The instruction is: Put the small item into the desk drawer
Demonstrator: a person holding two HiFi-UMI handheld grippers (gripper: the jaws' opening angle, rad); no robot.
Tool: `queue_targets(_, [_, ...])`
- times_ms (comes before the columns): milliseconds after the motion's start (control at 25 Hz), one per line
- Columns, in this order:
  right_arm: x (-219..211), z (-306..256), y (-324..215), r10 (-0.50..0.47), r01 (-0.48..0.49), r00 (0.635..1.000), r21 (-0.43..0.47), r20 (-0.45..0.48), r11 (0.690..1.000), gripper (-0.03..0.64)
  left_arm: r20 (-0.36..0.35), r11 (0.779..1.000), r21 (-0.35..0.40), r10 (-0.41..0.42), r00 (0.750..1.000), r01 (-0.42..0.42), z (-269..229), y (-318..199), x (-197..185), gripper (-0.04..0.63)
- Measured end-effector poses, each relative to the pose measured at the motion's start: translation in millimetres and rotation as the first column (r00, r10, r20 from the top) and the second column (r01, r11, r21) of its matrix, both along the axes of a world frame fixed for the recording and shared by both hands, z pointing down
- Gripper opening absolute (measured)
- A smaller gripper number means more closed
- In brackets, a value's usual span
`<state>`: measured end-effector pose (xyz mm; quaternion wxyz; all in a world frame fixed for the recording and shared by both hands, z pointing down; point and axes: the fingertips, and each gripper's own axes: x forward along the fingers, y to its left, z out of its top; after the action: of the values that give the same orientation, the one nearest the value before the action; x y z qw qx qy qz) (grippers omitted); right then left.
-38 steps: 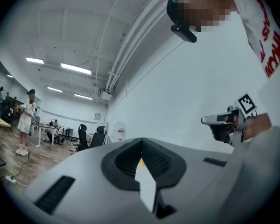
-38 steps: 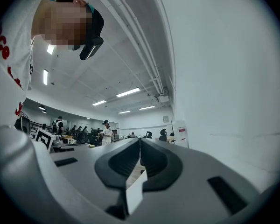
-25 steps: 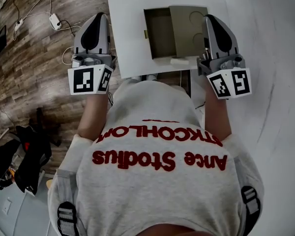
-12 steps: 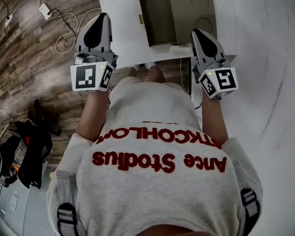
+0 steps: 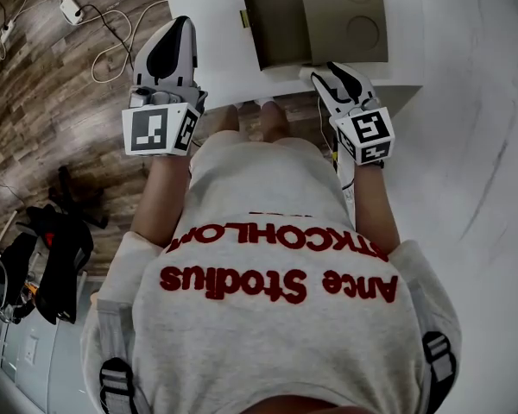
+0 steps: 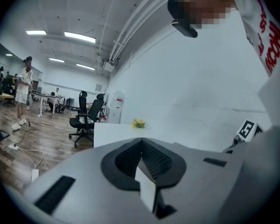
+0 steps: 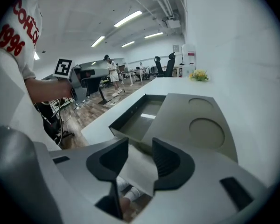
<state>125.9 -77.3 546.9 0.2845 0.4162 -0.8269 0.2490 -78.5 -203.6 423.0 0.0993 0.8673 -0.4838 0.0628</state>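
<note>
state: my right gripper [image 7: 140, 144] has just been opening; jaws apart around the small white item [image 7: 141, 172], no pinch; my left gripper [image 6: 141, 147] closed | place: item at desk [image 7: 100, 125] edge, outside open drawer [image 7: 136, 124] | risk: a skewed close could knock it to the floor

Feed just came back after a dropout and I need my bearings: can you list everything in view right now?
desk: one, white, in front of the person
drawer unit: one, olive-grey, on the desk
drawer: one, olive-grey, open, nothing seen inside
yellow object: one, at the desk's far end
adapter with cables: white, on the wood floor to the left
office chairs: two, black, in the background
left gripper: grey, fingers together, near the desk's left corner
right gripper: grey, fingers have just been opening, gripping nothing, over the desk's front edge
</note>
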Motion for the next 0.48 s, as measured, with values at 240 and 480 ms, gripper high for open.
queue_targets(240, [-6, 17, 13, -0.157, 0.156, 0.971, -0.018, -0.182, 0.988, 0.186, 0.003, 1.000, -0.013, -0.005, 1.000, 0.005, 1, 4, -3, 0.008])
queue_targets(480, [-6, 21, 15, -0.241, 0.240, 0.927, -0.039, -0.286, 0.970, 0.193, 0.004, 1.000, -0.017, -0.016, 1.000, 0.016, 4, 4, -5, 0.008])
